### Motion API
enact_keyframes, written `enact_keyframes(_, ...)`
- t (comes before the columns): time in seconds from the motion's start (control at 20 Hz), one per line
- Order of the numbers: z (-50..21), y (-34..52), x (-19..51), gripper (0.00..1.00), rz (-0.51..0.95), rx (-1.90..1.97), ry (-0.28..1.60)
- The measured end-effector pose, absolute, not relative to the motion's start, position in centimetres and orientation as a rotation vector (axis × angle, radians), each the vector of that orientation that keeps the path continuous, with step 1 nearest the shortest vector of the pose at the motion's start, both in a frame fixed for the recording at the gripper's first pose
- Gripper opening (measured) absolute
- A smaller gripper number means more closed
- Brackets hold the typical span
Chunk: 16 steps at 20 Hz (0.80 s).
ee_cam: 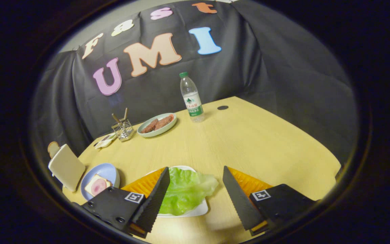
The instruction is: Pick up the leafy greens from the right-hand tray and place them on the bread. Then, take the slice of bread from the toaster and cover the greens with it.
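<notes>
A pale green lettuce leaf (pixel 185 189) lies on a white tray (pixel 200 210), between my fingers and closer to the left one. My gripper (pixel 195 169) is open, hovering over the tray with nothing held. To the left, a blue plate (pixel 108 171) carries a slice of bread (pixel 96 184) topped with a pink round of meat. Further left stands the cream toaster (pixel 67 167), with a brown-crusted slice of bread (pixel 53 148) poking out behind it.
At the back of the wooden table (pixel 249 142) stand a water bottle (pixel 192 98), a green plate of meat patties (pixel 157 125), a small wire rack with sticks (pixel 123 128) and a small white dish (pixel 104 141). A dark round mark (pixel 222 107) lies near the far edge.
</notes>
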State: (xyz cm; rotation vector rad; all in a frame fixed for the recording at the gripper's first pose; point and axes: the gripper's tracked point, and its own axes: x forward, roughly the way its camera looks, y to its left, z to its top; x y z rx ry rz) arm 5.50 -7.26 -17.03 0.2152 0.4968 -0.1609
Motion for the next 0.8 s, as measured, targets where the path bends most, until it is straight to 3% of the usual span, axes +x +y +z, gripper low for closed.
enact_keyframes(0.25,-18.9,-8.1,5.9,0.99,-0.184,0.227,0.543)
enact_keyframes(0.7,-20.9,-7.7,6.7,0.86,-0.152,0.275,0.6)
enact_keyframes(0.8,-21.2,-7.7,6.9,0.72,-0.15,0.285,0.595)
